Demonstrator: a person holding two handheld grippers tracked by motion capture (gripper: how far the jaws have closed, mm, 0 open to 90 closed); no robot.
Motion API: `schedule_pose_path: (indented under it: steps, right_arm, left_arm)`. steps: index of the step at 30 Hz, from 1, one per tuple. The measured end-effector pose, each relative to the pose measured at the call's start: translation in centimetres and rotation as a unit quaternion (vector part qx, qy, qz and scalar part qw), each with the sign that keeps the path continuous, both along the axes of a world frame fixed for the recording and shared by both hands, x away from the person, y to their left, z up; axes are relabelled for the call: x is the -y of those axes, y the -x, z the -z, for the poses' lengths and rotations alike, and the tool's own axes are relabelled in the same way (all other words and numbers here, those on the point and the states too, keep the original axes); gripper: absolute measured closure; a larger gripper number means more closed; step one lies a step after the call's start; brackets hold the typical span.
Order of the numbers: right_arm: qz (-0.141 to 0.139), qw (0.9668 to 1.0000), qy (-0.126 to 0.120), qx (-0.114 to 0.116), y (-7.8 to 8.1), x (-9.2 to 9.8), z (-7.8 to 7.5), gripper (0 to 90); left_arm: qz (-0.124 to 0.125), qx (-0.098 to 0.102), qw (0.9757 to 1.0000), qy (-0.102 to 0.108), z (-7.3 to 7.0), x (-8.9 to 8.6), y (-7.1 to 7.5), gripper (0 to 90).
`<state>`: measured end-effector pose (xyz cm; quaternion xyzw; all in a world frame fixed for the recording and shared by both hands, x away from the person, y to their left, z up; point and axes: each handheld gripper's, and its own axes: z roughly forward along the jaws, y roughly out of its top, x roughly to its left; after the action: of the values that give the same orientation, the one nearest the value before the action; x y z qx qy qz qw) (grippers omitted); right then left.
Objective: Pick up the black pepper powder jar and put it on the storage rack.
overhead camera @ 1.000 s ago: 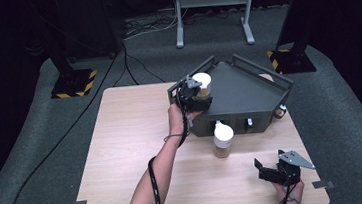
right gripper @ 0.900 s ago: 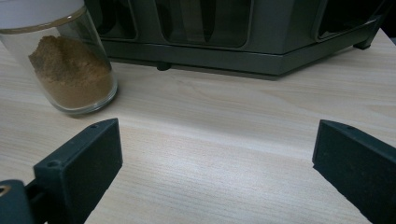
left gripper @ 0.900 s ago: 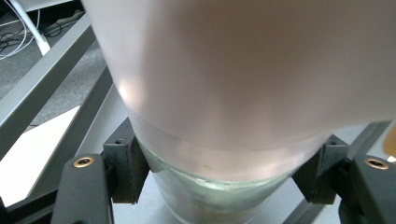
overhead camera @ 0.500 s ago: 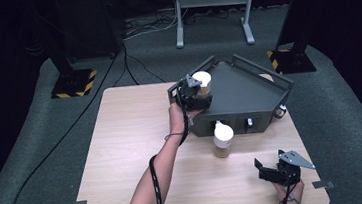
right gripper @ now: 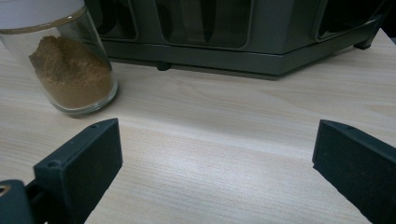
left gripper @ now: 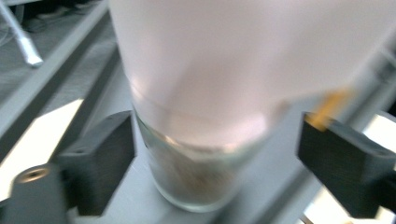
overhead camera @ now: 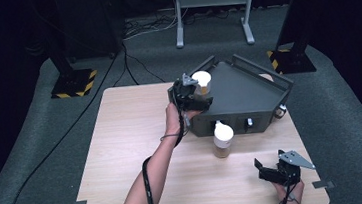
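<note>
Letting go of jar point(overhead camera: 201, 81) just set on rack point(overhead camera: 240, 88), upper centre of the high view. Left gripper point(overhead camera: 192, 93) jaws having just been opening, now standing apart either side of jar point(left gripper: 196, 116), pads off the glass. Right gripper point(overhead camera: 271, 169) idling lower right, jaws spread wide, grasping nothing, facing second jar point(right gripper: 65, 60) at upper left of its own view. Next, probably: backing left gripper straight off without nudging jar, then going for second jar point(overhead camera: 223, 139) on table point(overhead camera: 123, 152) before rack. Against the earlier frames: hands and jars in the same spots.
</note>
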<state>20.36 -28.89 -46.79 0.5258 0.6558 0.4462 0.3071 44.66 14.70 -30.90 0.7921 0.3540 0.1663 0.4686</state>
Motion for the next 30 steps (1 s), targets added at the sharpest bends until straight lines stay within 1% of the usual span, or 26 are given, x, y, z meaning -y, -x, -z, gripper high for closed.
schedule_pose_path:
  steps: [1,2,3,4,5,6,7,9,11,12,15,17,19,20,21,24,25,26,27,30]
  right_arm:
    - [0.000,1.0000,0.000,0.000,0.0,0.0,0.0,0.5]
    - [0.001,1.0000,0.000,0.000,0.0,0.0,0.0,0.5]
    - [0.000,1.0000,0.000,0.000,0.0,0.0,0.0,0.5]
    - [0.000,1.0000,0.000,0.000,0.0,0.0,0.0,0.5]
    - [0.001,1.0000,0.001,0.000,0.0,-0.1,0.0,0.5]
    - [0.001,1.0000,0.001,0.000,0.0,-0.1,0.0,0.5]
    - [0.001,1.0000,0.002,0.000,0.0,-0.1,0.0,0.5]
    - [0.001,1.0000,0.003,0.000,0.0,-0.1,0.0,0.5]
    - [0.001,1.0000,0.004,0.000,0.0,-0.1,0.0,0.5]
    - [0.001,1.0000,0.004,0.000,0.0,-0.1,0.0,0.5]
    - [0.002,1.0000,0.005,0.002,0.1,-0.2,0.0,0.5]
    - [0.003,1.0000,0.006,0.002,0.1,-0.2,0.0,0.5]
    - [0.003,1.0000,0.007,0.001,0.0,-0.3,0.0,0.4]
    - [0.003,1.0000,0.007,0.001,0.0,-0.3,0.0,0.4]
    - [0.004,1.0000,0.006,0.001,0.1,-0.3,0.0,0.5]
    - [0.006,1.0000,0.004,0.002,0.1,-0.2,0.0,0.5]
    - [0.006,1.0000,0.004,0.002,0.1,-0.3,0.0,0.5]
    - [0.005,1.0000,0.007,0.001,0.1,-0.3,0.0,0.5]
    - [0.005,1.0000,0.007,0.001,0.1,-0.3,0.0,0.5]
    - [0.005,0.9999,0.010,-0.001,0.0,-0.5,-0.1,0.4]
  left_arm:
    - [0.002,-0.011,0.9999,-0.002,-0.2,-0.2,0.0,5.9]
    - [0.002,-0.020,0.9998,-0.006,-0.5,-0.3,0.2,0.0]
    - [0.011,-0.023,0.9997,-0.002,-0.5,-0.8,0.4,0.0]
    - [0.018,-0.024,0.9996,-0.003,-0.6,-1.1,0.7,0.0]
    - [0.018,-0.018,0.9996,-0.009,-0.7,-1.3,1.2,0.0]
    - [0.014,-0.011,0.9998,-0.012,-0.7,-1.5,1.9,0.0]
    - [0.013,-0.005,0.9999,-0.008,-0.6,-1.9,2.4,0.0]
    - [0.010,-0.004,0.9999,-0.002,-0.4,-2.7,3.3,0.0]
    - [0.016,-0.002,0.9998,0.008,0.2,-3.8,4.0,0.0]
    - [0.017,-0.003,0.9998,0.005,0.4,-4.3,4.5,0.0]
    - [0.010,0.002,0.9999,-0.004,1.2,-5.3,6.0,0.0]
    - [0.003,0.003,1.0000,-0.003,2.1,-6.2,7.1,0.1]
    - [-0.001,-0.003,1.0000,-0.003,3.2,-7.3,7.7,0.1]
    - [-0.008,-0.005,0.9999,-0.003,4.1,-7.9,8.2,0.1]
    - [-0.013,-0.009,0.9999,-0.004,4.5,-8.2,8.4,0.1]
    - [-0.028,-0.029,0.9992,0.001,6.5,-9.7,8.9,0.1]
    - [-0.034,-0.039,0.9987,-0.003,7.1,-10.2,9.1,0.2]
    - [-0.036,-0.045,0.9983,-0.012,7.4,-10.4,9.2,1.2]
    - [-0.045,-0.051,0.9975,-0.019,7.8,-10.6,9.4,1.2]
    - [-0.072,-0.064,0.9948,-0.033,9.1,-11.5,10.3,1.2]
